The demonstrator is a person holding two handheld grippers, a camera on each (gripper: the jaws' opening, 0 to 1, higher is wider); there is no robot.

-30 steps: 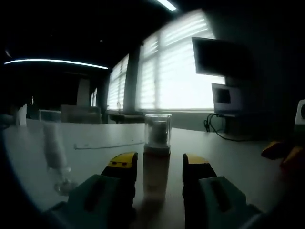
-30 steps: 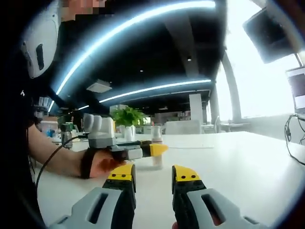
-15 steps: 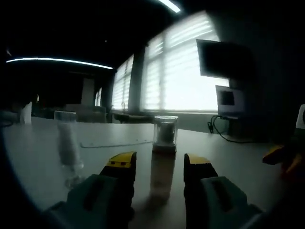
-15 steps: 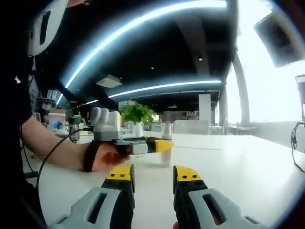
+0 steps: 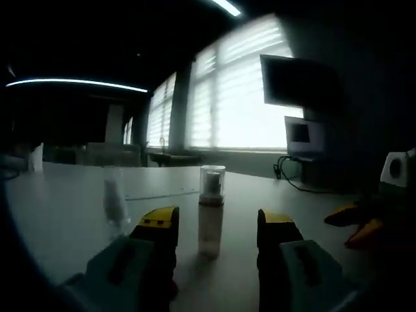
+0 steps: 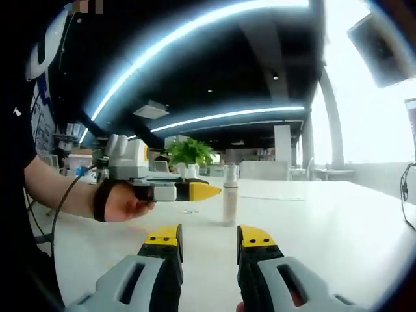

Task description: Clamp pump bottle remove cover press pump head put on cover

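A slim pump bottle (image 5: 210,224) with a clear cover (image 5: 212,181) on top stands upright on the white table (image 5: 58,208). It sits just beyond my left gripper (image 5: 216,227), whose yellow-tipped jaws are open on either side of it without touching. In the right gripper view the same bottle (image 6: 229,195) stands mid-table. There the left gripper (image 6: 200,191), held in a person's hand, points at it from the left with a small gap. My right gripper (image 6: 208,237) is open and holds nothing, well short of the bottle. The right gripper (image 5: 354,224) also appears at the right edge of the left gripper view.
A blurry clear glass (image 5: 114,200) stands left of the bottle. A wall monitor (image 5: 299,81), a smaller screen (image 5: 300,136) and cables (image 5: 292,181) are at the far right by bright windows. A potted plant (image 6: 188,153) sits at the table's far end.
The left gripper has drawn back from the bottle, which now looks smaller and farther off. Its tip no longer overlaps the bottle in the right gripper view. The jaws stand slightly wider.
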